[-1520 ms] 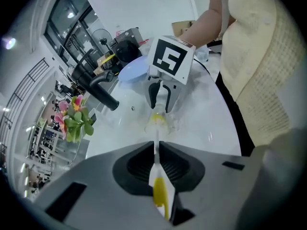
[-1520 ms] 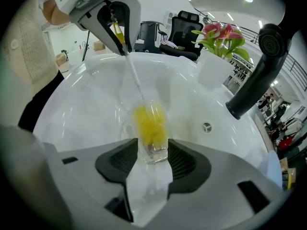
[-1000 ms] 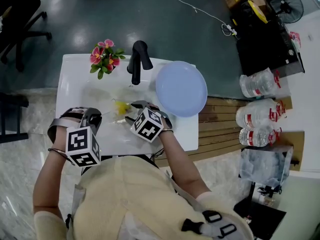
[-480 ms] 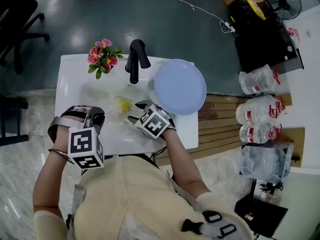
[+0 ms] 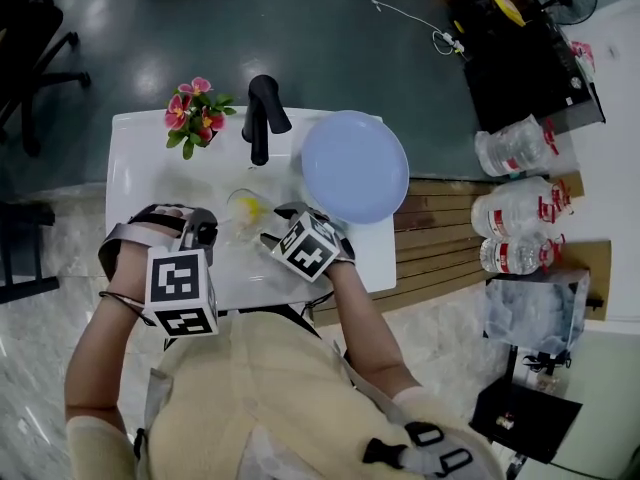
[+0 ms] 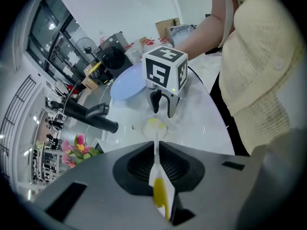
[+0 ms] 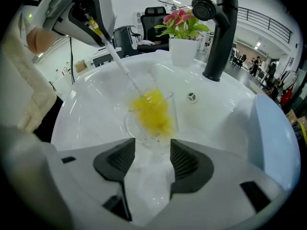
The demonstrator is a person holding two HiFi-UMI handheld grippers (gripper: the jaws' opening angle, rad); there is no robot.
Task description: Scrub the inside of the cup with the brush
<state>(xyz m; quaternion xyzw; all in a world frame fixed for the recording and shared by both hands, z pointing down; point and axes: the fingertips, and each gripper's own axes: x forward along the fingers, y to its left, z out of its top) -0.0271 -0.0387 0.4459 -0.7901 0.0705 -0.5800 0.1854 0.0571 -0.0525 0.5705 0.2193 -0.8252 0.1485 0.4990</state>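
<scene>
Reference: the cup (image 5: 245,208), standing in the sink (image 5: 130,168). The brush (image 7: 116,56) enters the cup from its left, head inside. The faucet (image 5: 262,118) is directly behind the cup, the potted flowers (image 5: 192,113) behind and left, the plate (image 5: 355,165) right and slightly behind, over the sink's rim.

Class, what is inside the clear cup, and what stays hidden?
The yellow bristle head of the brush fills the cup; its white handle rises to the left gripper. The cup bottom is covered by the right gripper.
</scene>
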